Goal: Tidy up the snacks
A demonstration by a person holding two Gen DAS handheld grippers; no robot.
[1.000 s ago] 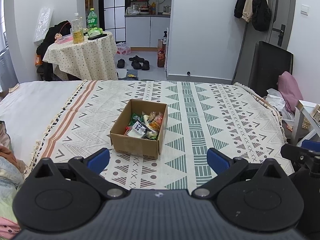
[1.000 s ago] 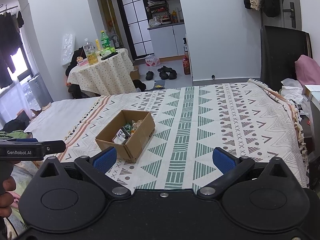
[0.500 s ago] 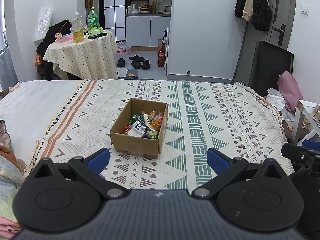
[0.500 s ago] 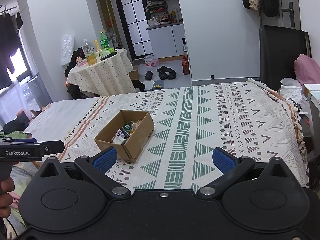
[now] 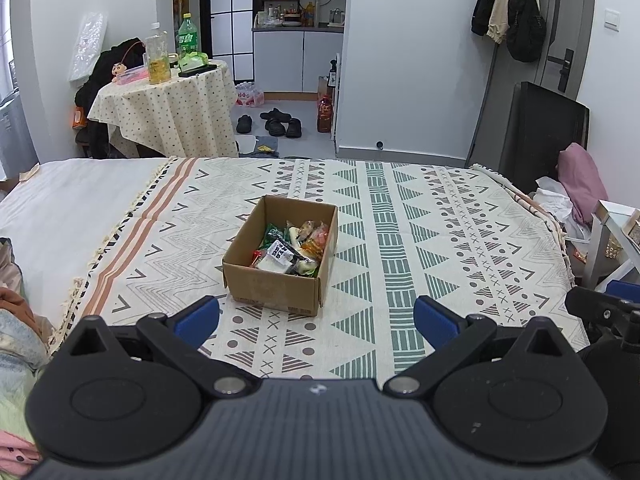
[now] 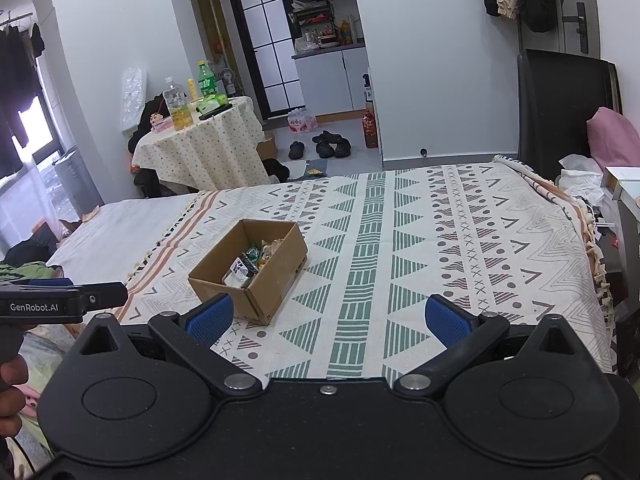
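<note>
A small open cardboard box (image 5: 276,286) (image 6: 262,294) sits on the patterned blanket (image 5: 420,240) (image 6: 400,248) of a bed. Several wrapped snacks (image 5: 294,246) (image 6: 252,262) fill it. My left gripper (image 5: 316,318) hovers open just short of the box's near side, nothing between its blue pads. My right gripper (image 6: 326,316) is open too, nearer than the box, which lies ahead to the left. The left gripper's body (image 6: 64,304) shows at the left edge of the right wrist view, held by a hand (image 6: 10,396).
Beyond the bed's far edge stand a round table (image 5: 168,112) with bottles, shoes (image 5: 276,122) on the floor and a kitchen nook. A black chair (image 5: 544,132) and pink cloth (image 5: 580,180) flank the right side. Clothes (image 5: 16,320) lie at the left.
Both views have barely shifted; the right gripper drifted slightly, so the box sits a touch lower and to the left. Both grippers stay open.
</note>
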